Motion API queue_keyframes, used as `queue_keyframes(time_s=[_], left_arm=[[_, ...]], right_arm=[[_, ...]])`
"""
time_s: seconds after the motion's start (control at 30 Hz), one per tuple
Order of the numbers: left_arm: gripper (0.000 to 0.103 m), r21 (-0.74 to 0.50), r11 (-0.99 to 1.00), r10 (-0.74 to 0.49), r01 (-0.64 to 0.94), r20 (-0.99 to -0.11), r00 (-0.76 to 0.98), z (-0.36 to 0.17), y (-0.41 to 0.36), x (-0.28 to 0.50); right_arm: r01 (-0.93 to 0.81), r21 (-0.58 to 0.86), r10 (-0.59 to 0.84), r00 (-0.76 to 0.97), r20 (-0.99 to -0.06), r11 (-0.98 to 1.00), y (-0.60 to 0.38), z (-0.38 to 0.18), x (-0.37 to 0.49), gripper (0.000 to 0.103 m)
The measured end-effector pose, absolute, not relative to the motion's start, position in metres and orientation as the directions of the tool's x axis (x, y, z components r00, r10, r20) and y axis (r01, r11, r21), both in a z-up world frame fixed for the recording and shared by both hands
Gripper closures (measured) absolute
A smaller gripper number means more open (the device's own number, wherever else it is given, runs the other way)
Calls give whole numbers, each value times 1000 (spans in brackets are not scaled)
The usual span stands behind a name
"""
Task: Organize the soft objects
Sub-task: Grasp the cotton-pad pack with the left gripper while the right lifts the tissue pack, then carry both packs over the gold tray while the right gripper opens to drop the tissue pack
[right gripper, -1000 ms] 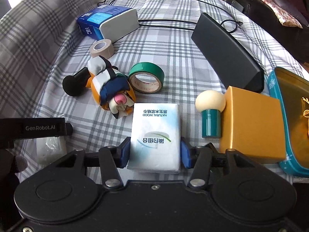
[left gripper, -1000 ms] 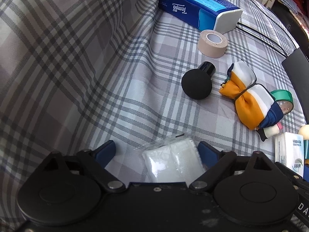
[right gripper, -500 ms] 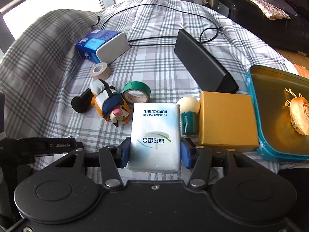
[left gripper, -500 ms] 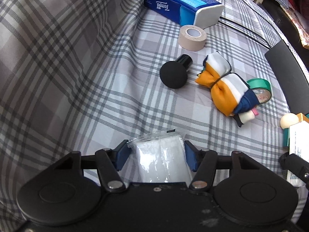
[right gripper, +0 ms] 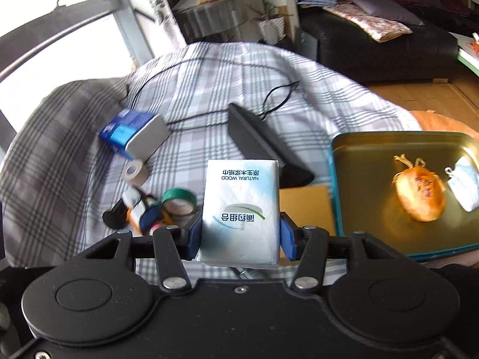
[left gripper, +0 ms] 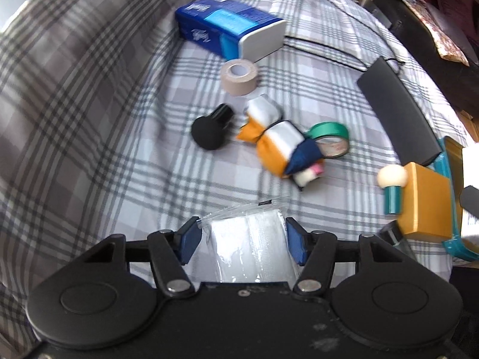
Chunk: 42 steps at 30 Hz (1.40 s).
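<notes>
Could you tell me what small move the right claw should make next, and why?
Probably carry the tissue pack rightward, over the teal tray. The right claw is shut on the pack and holds it clear of the plaid cloth, and two soft items, an orange pouch and a white one, lie in that tray.

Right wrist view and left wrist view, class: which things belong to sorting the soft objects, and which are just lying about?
Job:
tissue pack in right gripper
clear pouch in left gripper
fabric bundle
tray, already holding two soft items

Lying about:
beige tape
green tape
black case
yellow box
</notes>
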<state>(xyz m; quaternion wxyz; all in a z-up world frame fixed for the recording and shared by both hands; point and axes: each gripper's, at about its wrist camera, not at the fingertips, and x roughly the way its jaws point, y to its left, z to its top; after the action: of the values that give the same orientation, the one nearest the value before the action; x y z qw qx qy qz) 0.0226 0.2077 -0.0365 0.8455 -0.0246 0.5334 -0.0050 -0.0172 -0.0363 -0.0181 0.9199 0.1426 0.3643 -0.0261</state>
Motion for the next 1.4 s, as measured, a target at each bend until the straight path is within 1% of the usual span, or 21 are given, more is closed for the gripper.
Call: queue_keyframes(time_s=[0.13,0.27,0.43,0.53,0.63,0.87,1.13,1.23,1.27,1.3,1.37,1.4], left_arm=[[46,-53,997,-71,53,-894,442,-21,174,27],[45,-56,988,-117,147,-887,446,-11,128,32],[45,-67,966,-174,250,-883,435,-5,71,37],[45,-70,952,-201,299,-879,432,-2,36,40],[45,-66,940,-217,335,-873,438,0,6,42],[44,-64,918,-242,391,-871,427,-3,-55,52],[44,-10,901,-211,435,-884,417,-27,-103,63],[40,11,899,-192,437,-888,417,-36,-114,67],[32,15,899,-189,438,-889,418,-38,-117,67],[22,20,900,-184,436,-888,421,-40,-119,68],[17,26,899,-182,436,-886,427,-43,-121,68],[17,27,898,-181,440,-887,424,-44,-122,69]], right_arm=[[235,265,-8,761,-649,935,-67,-6,-22,53],[340,266,-110,777,-620,902,-102,2,-30,53],[499,278,-247,749,-615,821,-143,1,-41,53],[581,333,-299,733,-611,742,-160,-3,-48,53],[624,368,-347,730,-589,689,-168,-6,-54,53],[670,416,-417,724,-550,614,-181,-6,-64,53],[717,469,-373,681,-631,515,-209,-14,-61,52],[740,477,-350,656,-669,475,-216,-18,-61,49],[746,474,-344,648,-680,468,-218,-18,-60,49],[751,469,-336,640,-691,465,-218,-19,-59,49],[754,463,-317,631,-708,467,-219,-21,-58,47],[756,461,-315,628,-712,465,-219,-22,-58,47]])
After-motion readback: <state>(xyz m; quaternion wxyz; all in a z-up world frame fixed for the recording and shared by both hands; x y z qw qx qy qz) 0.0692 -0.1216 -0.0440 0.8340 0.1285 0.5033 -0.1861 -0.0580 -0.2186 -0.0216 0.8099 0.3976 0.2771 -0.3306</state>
